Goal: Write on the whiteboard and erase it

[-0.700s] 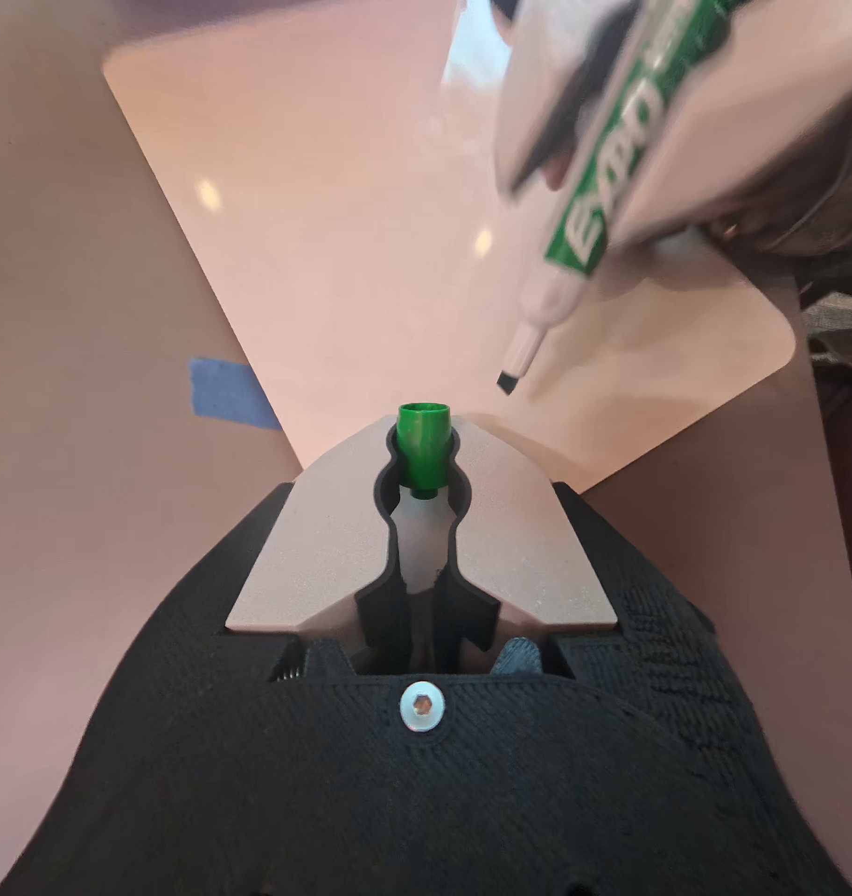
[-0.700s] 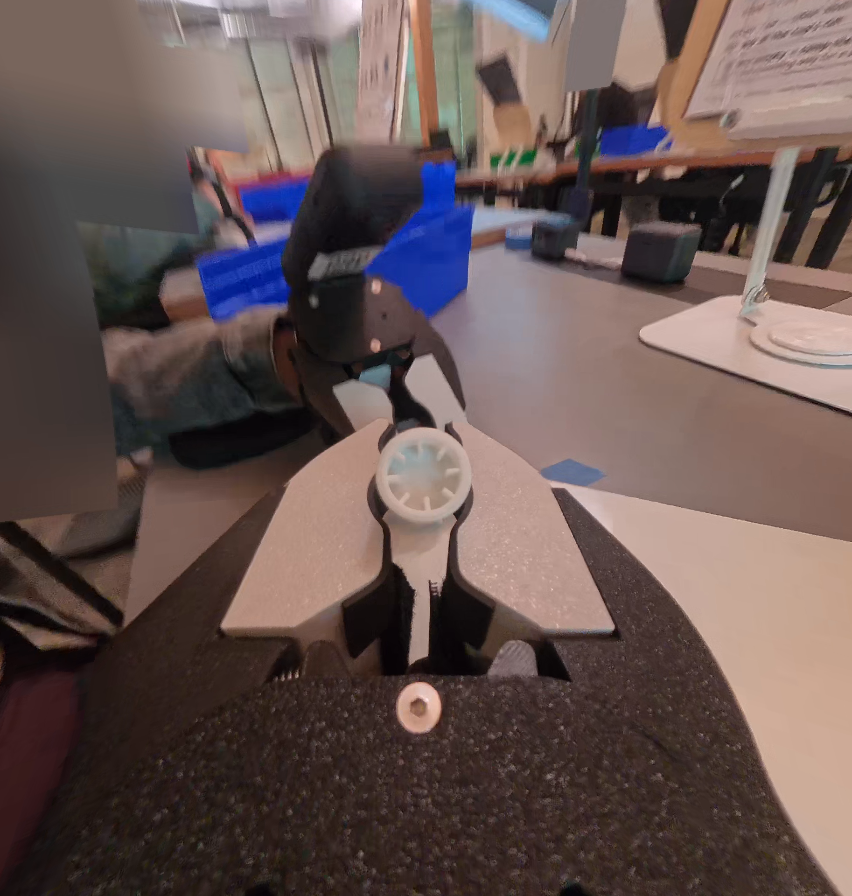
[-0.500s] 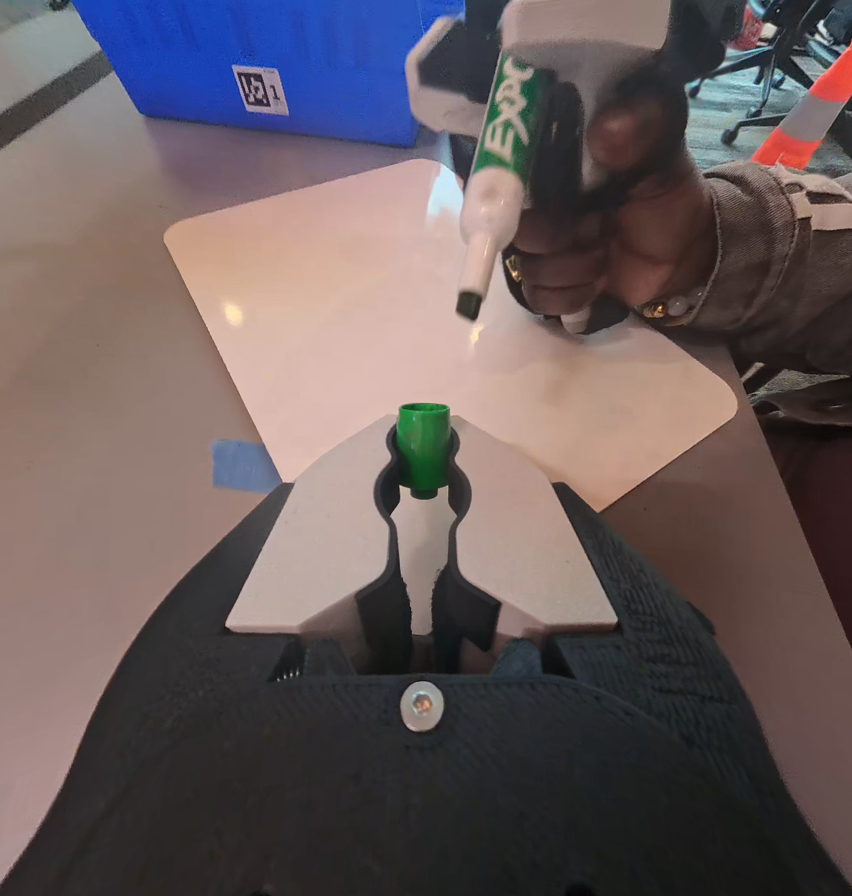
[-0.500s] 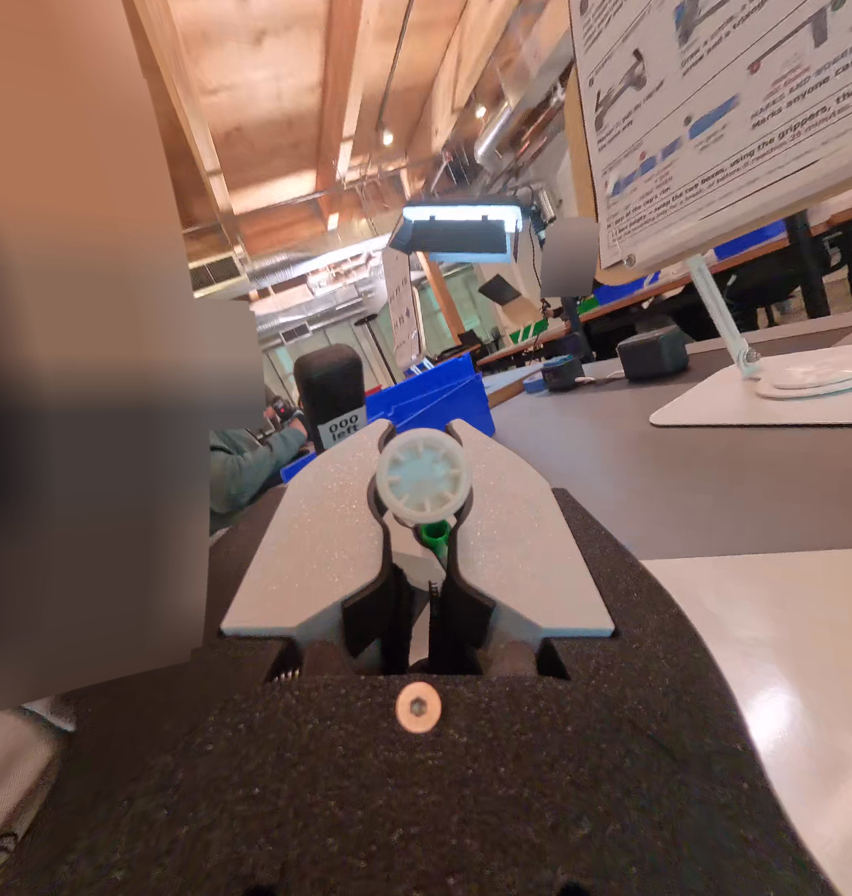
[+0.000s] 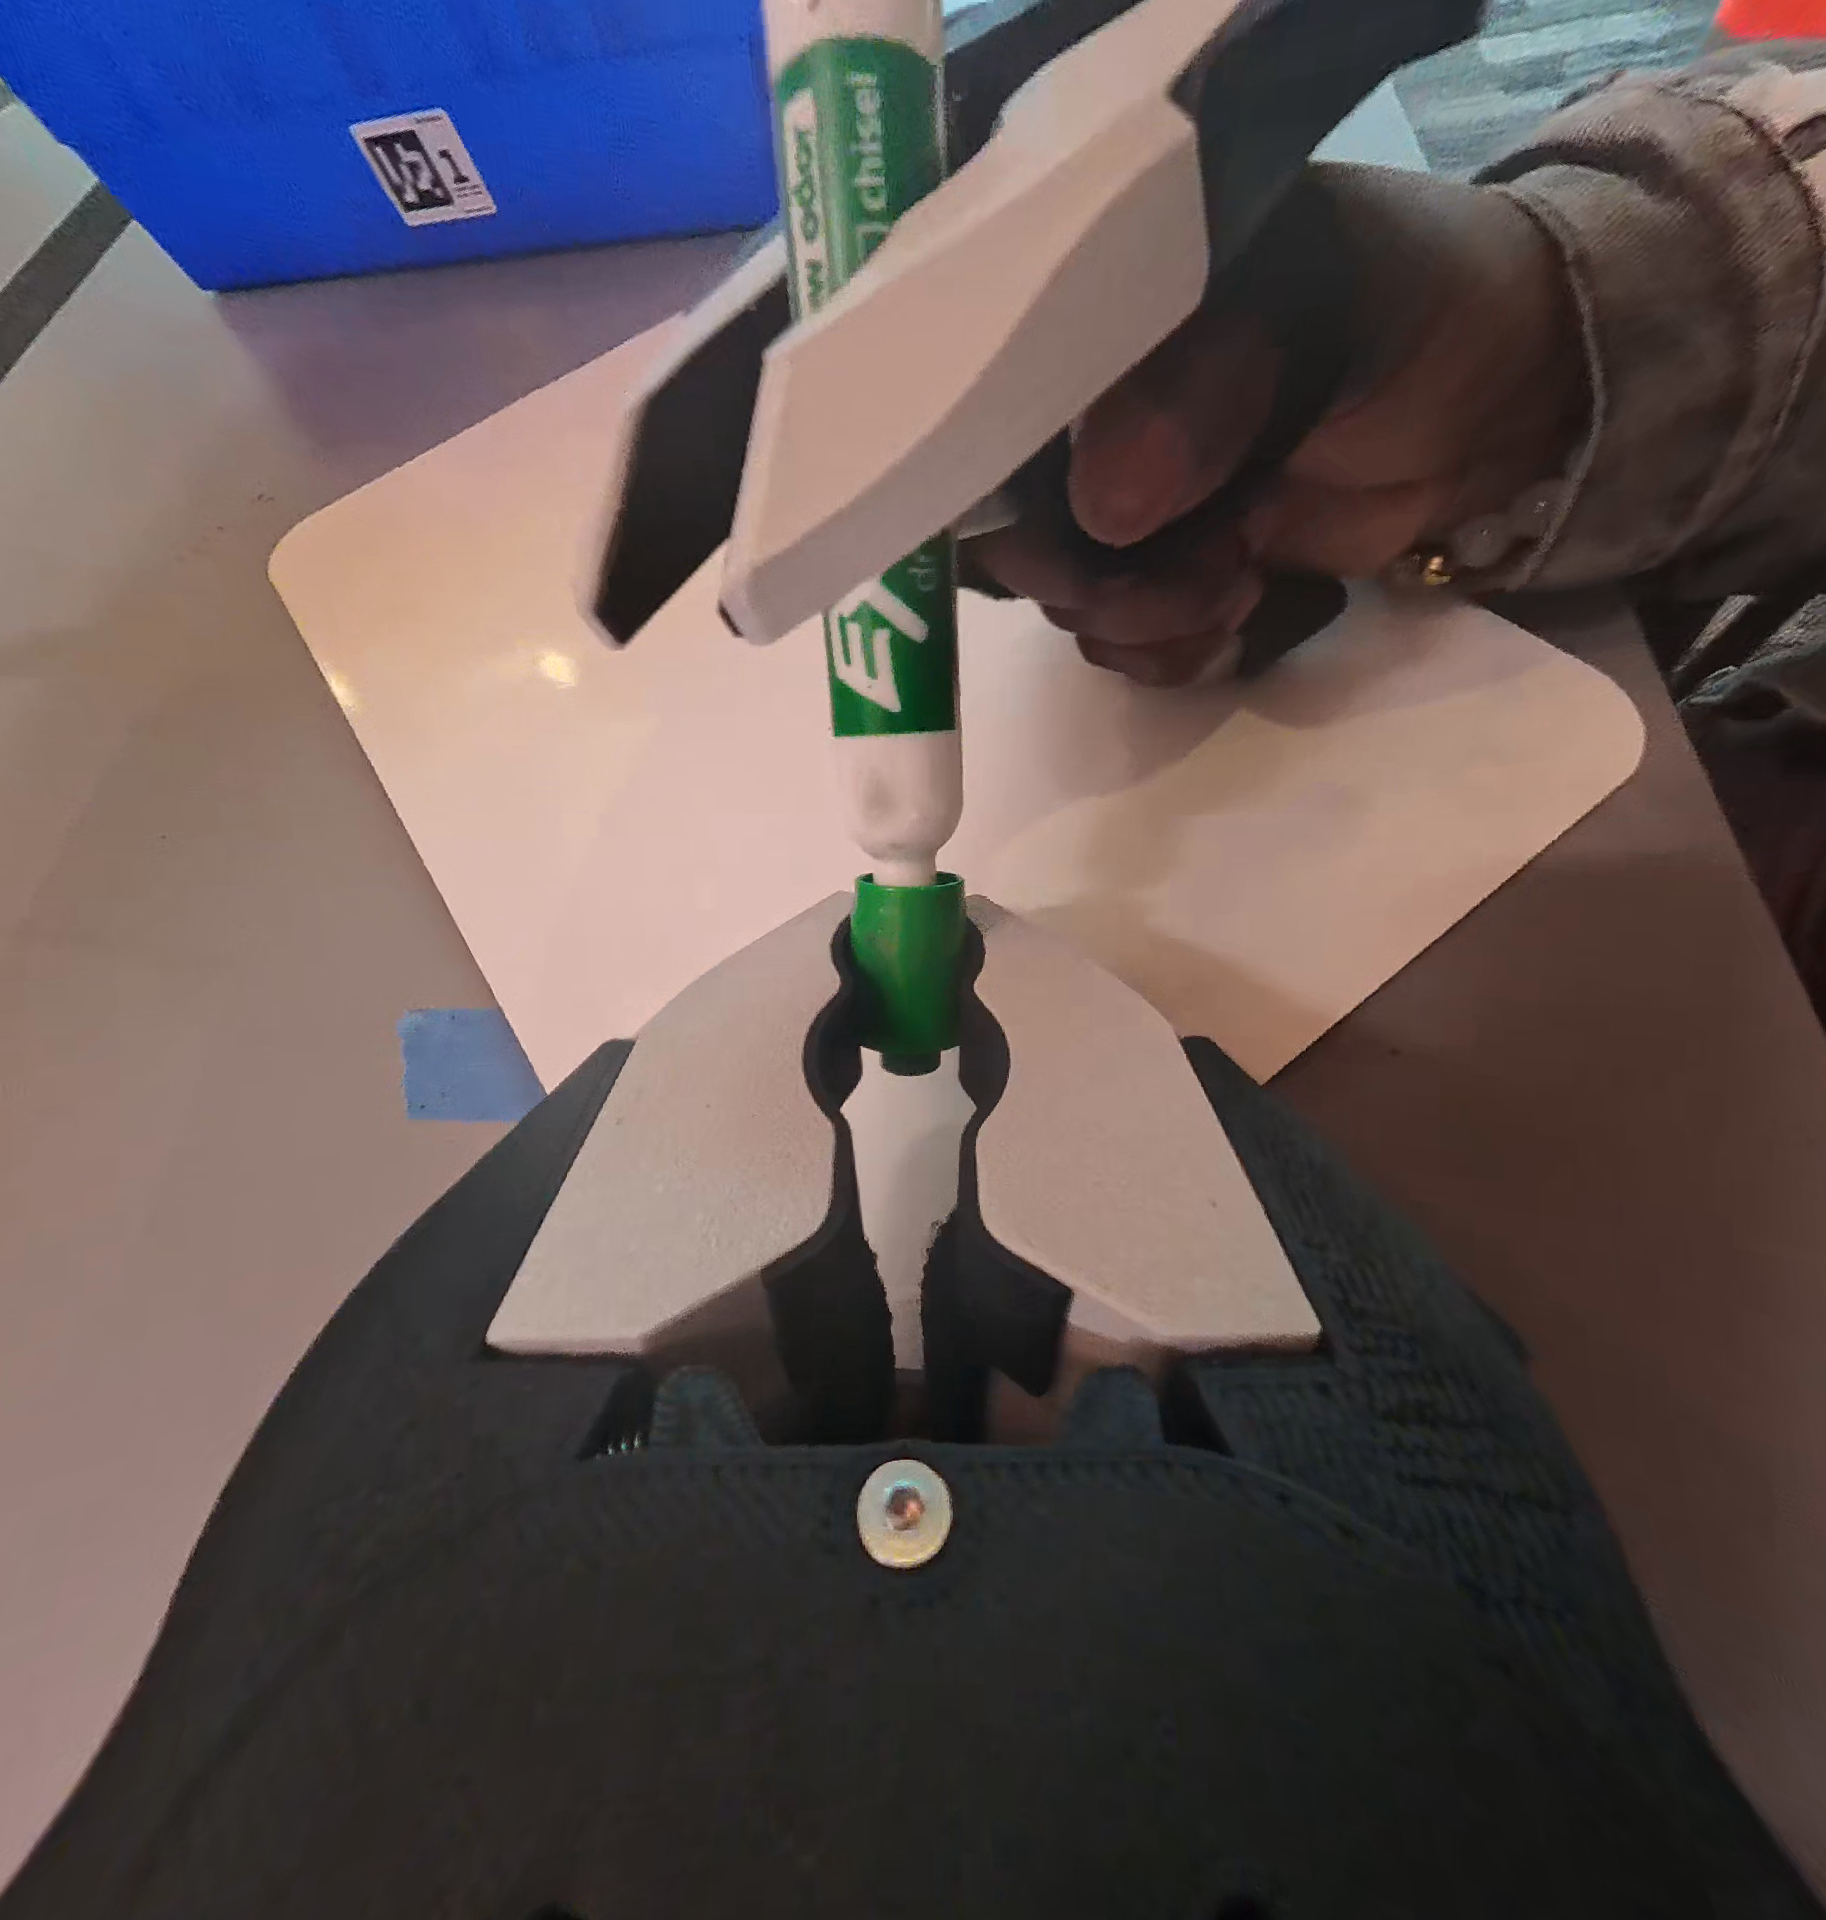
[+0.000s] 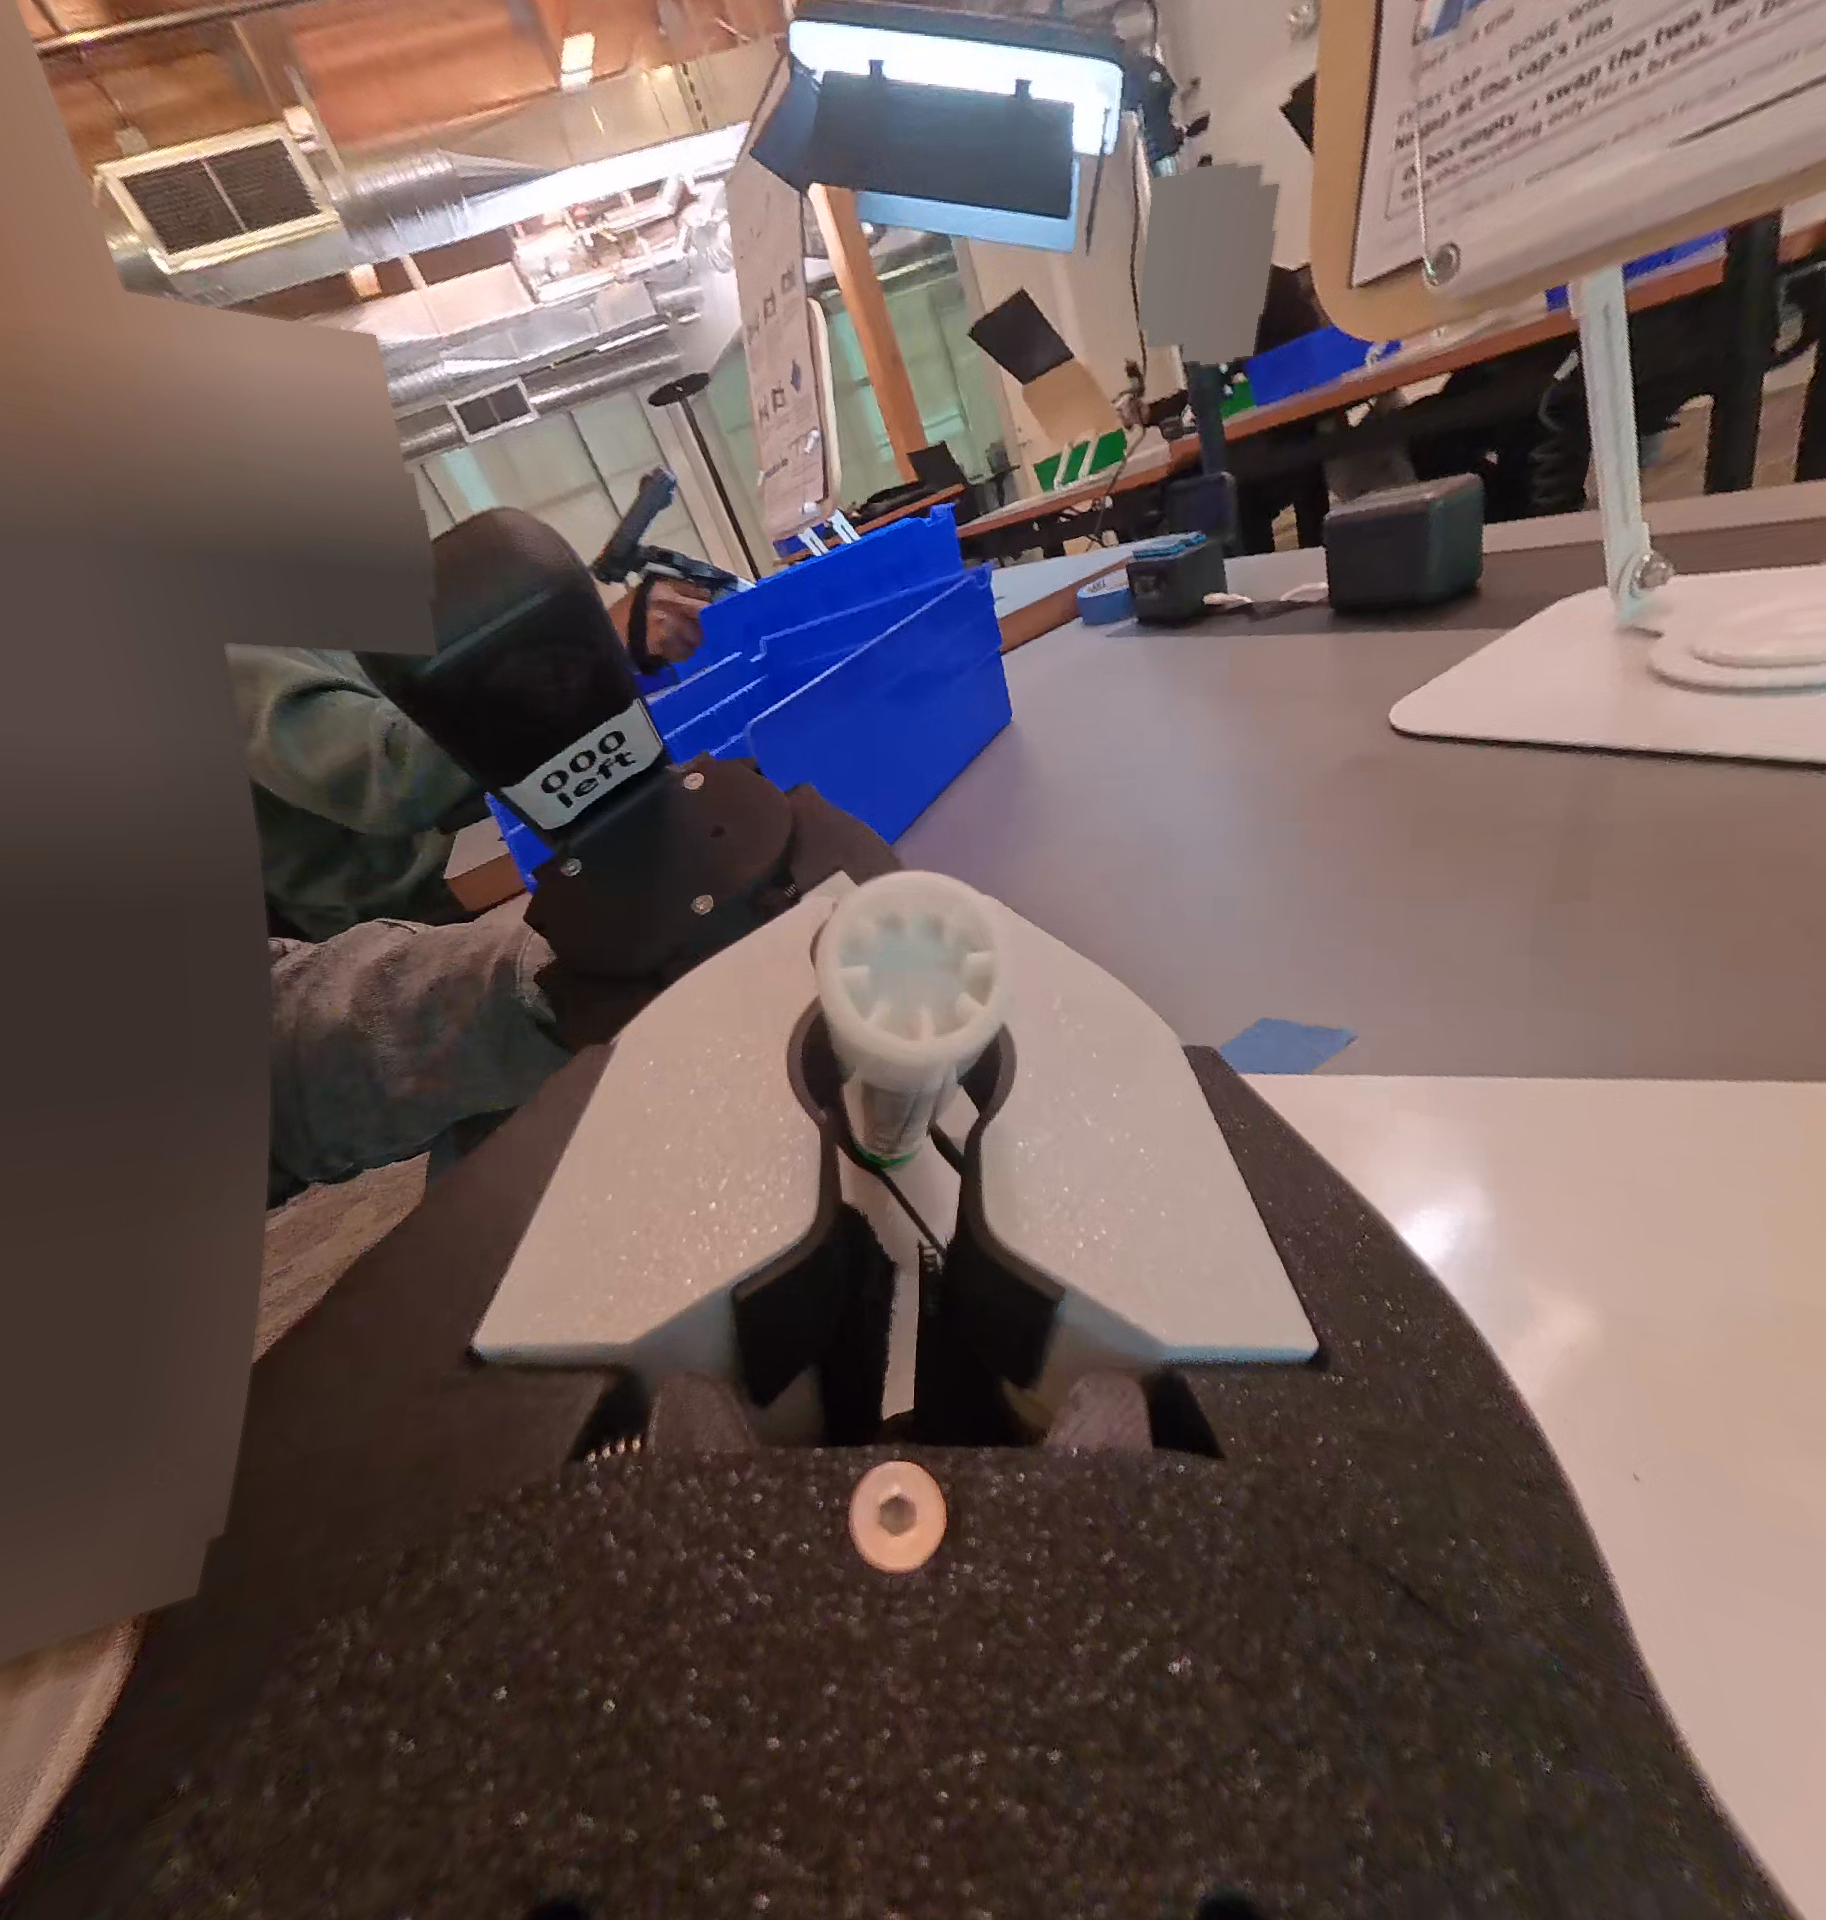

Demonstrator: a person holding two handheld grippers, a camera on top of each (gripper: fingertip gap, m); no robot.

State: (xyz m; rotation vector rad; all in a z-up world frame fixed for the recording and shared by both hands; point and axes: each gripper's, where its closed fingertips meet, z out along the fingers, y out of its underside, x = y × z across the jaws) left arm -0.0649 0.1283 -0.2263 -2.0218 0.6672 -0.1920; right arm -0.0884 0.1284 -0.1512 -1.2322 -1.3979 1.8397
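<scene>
My left gripper [image 5: 907, 971] is shut on the green marker cap [image 5: 904, 971], held upright above the whiteboard [image 5: 1252, 831]. My right gripper [image 6: 909, 1023] is shut on the green and white marker [image 5: 883, 436], whose white back end [image 6: 909, 977] faces the right wrist camera. In the left wrist view the right gripper [image 5: 878, 416] holds the marker upright from above, and its white tip end sits in the cap's mouth. The left gripper also shows in the right wrist view [image 6: 660, 862], just behind my right fingers. The board shows no marks.
A blue bin [image 5: 389, 135] stands beyond the board on the grey table [image 5: 109, 831]. Blue tape [image 5: 457, 1060] lies left of the board. A person's hand and sleeve [image 5: 1511, 343] hold the right gripper. A white stand base [image 6: 1657, 675] and dark boxes [image 6: 1402, 540] sit farther off. My right fingertips sit around 7 cm from my left ones.
The right gripper swung the marker from a slant over the board to upright and brought its tip down into the cap in my left gripper. The left gripper kept its hold on the cap.
</scene>
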